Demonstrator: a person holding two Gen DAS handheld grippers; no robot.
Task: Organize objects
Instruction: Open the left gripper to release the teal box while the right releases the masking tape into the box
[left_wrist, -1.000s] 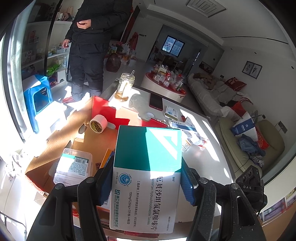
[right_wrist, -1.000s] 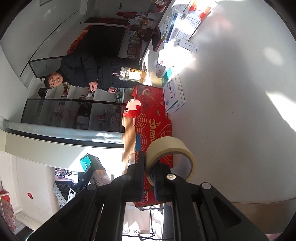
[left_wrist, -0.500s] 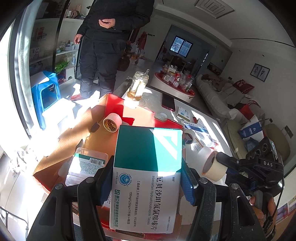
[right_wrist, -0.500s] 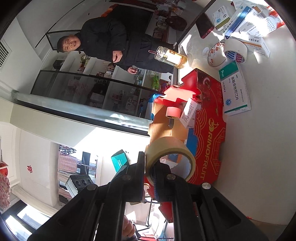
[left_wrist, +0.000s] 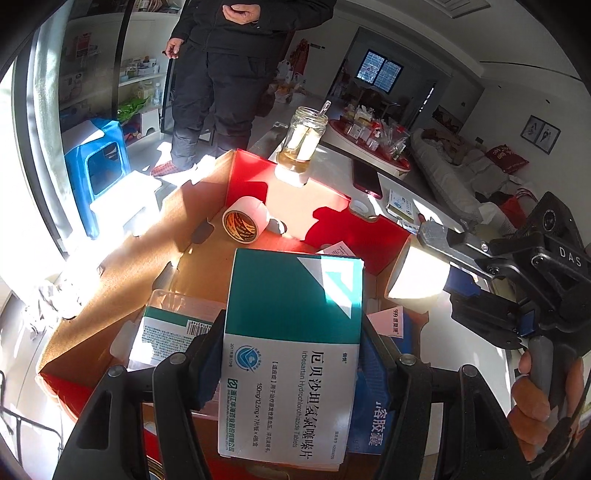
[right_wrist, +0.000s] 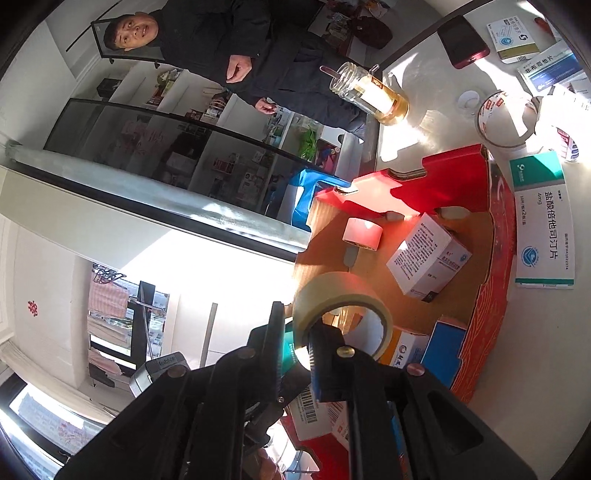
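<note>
My left gripper (left_wrist: 293, 325) is shut on a green and white medicine box (left_wrist: 291, 280), held over the open red and brown carton (left_wrist: 147, 251). A beige tape roll (left_wrist: 417, 273) hangs at my right gripper (left_wrist: 448, 260), above the carton's right side. In the right wrist view the jaws of the right gripper (right_wrist: 297, 343) are opening. The tape roll's (right_wrist: 343, 291) wall sits between them with a gap at the left pad, and one finger passes through its hole. The carton (right_wrist: 495, 295) holds a pink tape roll (right_wrist: 364, 234), a white medicine box (right_wrist: 428, 258) and several other packs.
A glass jar (left_wrist: 301, 144) stands just behind the carton, with a dark red phone (left_wrist: 365, 179) beside it. More medicine boxes (right_wrist: 543, 225) and a clear tape roll (right_wrist: 506, 118) lie on the white table. A person (left_wrist: 229, 74) stands behind it, near a blue stool (left_wrist: 96, 162).
My right gripper carried the beige tape roll from over the table to above the carton, and its jaws parted. My left gripper sank closer to the carton with the medicine box.
</note>
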